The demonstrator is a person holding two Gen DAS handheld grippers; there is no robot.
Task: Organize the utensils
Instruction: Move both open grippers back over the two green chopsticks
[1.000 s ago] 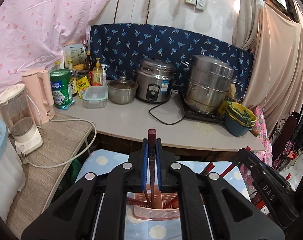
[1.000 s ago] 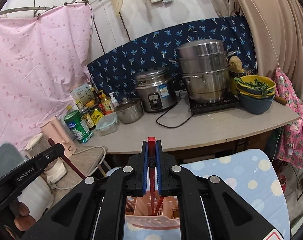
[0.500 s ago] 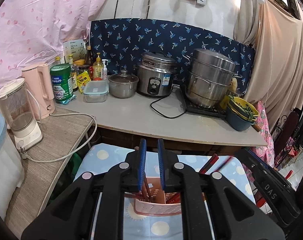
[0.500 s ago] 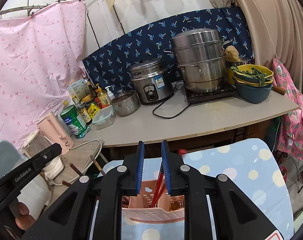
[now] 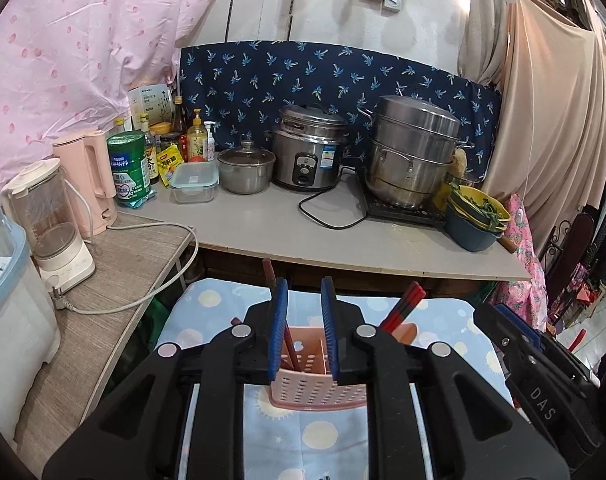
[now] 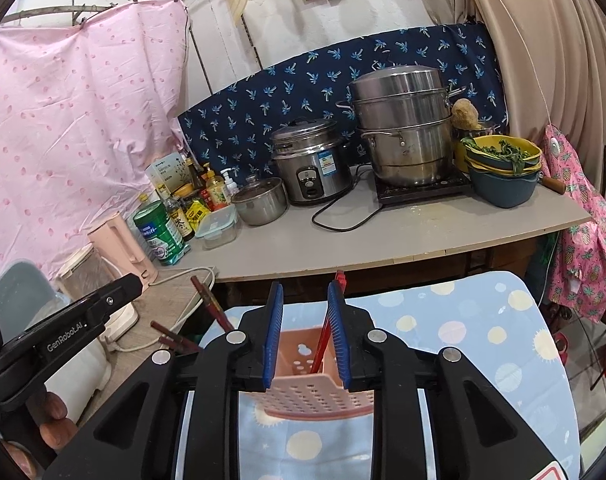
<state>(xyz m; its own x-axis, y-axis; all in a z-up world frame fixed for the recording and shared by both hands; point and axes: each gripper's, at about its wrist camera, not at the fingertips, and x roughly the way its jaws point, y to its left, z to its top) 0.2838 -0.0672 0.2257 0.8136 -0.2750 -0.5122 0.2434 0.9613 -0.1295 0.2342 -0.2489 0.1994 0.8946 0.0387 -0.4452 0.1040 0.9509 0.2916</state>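
While both sets of fingers stand apart and grip nothing, your left gripper (image 5: 304, 288) and right gripper (image 6: 305, 292) hang over the pink utensil holder (image 5: 317, 388), which sits low between the blue pads on a pale blue dotted cloth (image 6: 483, 336). A brown chopstick (image 5: 269, 276) rises just inside your left gripper's left finger; red chopsticks (image 6: 327, 336) lean against your right gripper's right finger. Beyond the fingertips runs a grey counter (image 5: 271, 224) carrying a rice cooker (image 5: 307, 160) and a steel steamer pot (image 5: 413, 160), backed by navy patterned fabric (image 5: 295, 76). A pink curtain (image 6: 75, 120) hangs far left.
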